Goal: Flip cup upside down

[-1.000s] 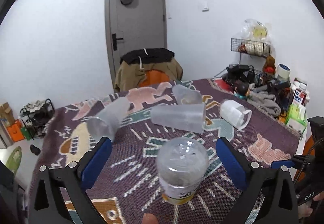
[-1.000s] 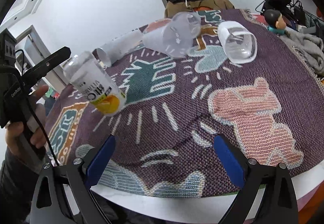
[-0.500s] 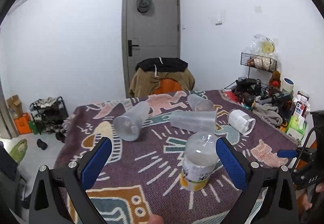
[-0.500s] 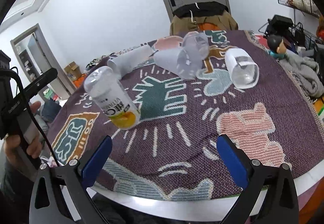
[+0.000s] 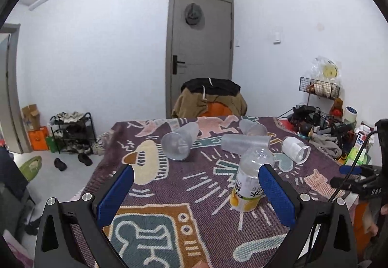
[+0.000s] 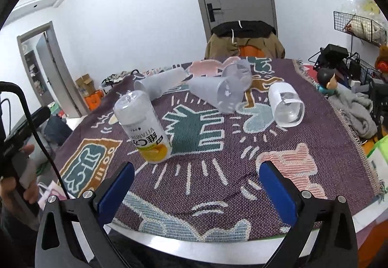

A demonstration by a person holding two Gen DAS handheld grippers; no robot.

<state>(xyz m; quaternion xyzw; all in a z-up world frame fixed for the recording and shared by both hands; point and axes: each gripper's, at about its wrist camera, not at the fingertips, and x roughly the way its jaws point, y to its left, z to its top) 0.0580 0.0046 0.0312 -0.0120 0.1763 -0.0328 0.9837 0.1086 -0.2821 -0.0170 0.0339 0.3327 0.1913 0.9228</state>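
Note:
A clear bottle-shaped cup with a yellow label (image 5: 249, 182) (image 6: 143, 126) stands bottom-up on the patterned cloth (image 5: 169, 195) (image 6: 206, 151). Several frosted plastic cups lie on their sides farther back: one at the left (image 5: 178, 144) (image 6: 160, 85), one in the middle (image 5: 245, 143) (image 6: 215, 92), one behind it (image 5: 252, 127) (image 6: 238, 70), and a clear one at the right (image 5: 297, 149) (image 6: 286, 104). My left gripper (image 5: 194, 195) is open and empty, near the cloth's front. My right gripper (image 6: 196, 190) is open and empty at the table's edge.
A chair draped with jackets (image 5: 211, 100) stands behind the table before a grey door (image 5: 198, 49). Clutter and a wire rack (image 5: 320, 117) crowd the right side. A shoe rack (image 5: 70, 132) stands on the floor at left. The table's white rim (image 6: 218, 251) shows under the cloth.
My left gripper has let go of the labelled cup and drawn back and up; the cup now stands bottom-up on the cloth. My right gripper has pulled back slightly.

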